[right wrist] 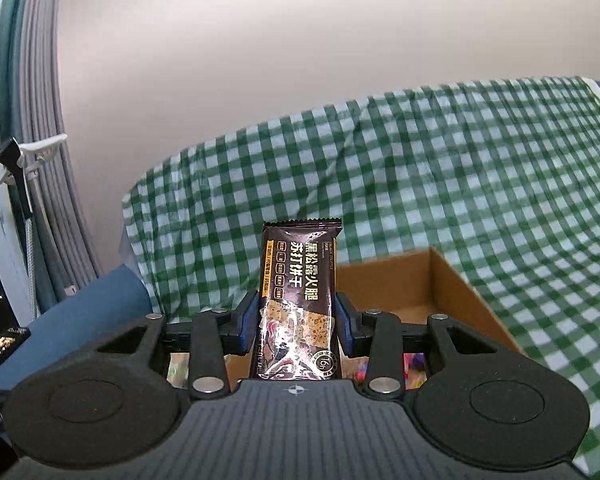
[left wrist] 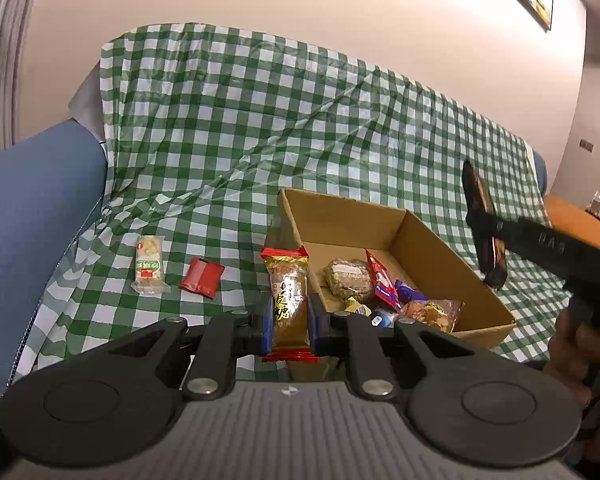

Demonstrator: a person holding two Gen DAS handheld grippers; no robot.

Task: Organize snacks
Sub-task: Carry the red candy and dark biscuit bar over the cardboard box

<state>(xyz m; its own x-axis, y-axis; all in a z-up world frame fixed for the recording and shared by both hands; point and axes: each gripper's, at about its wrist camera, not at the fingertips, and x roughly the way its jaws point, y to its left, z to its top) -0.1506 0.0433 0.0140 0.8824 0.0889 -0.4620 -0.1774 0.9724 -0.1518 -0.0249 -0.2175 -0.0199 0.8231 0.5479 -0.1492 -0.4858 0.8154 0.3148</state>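
Hand-held gripper [right wrist: 296, 320] around cracker packet [right wrist: 298, 280].

Even, moderately bright indoor light fills both fisheye views, which bow strongly toward the rims, with glare on the glossy dark-brown cracker wrapper [right wrist: 296, 320] at 6 o'clock and motion blur smearing the green-and-white checked plastic cloth [right wrist: 480, 184] from 2 to 4 o'clock.

left claw [left wrist: 291, 312] clamps gold packet [left wrist: 290, 304] beside box [left wrist: 416, 236]
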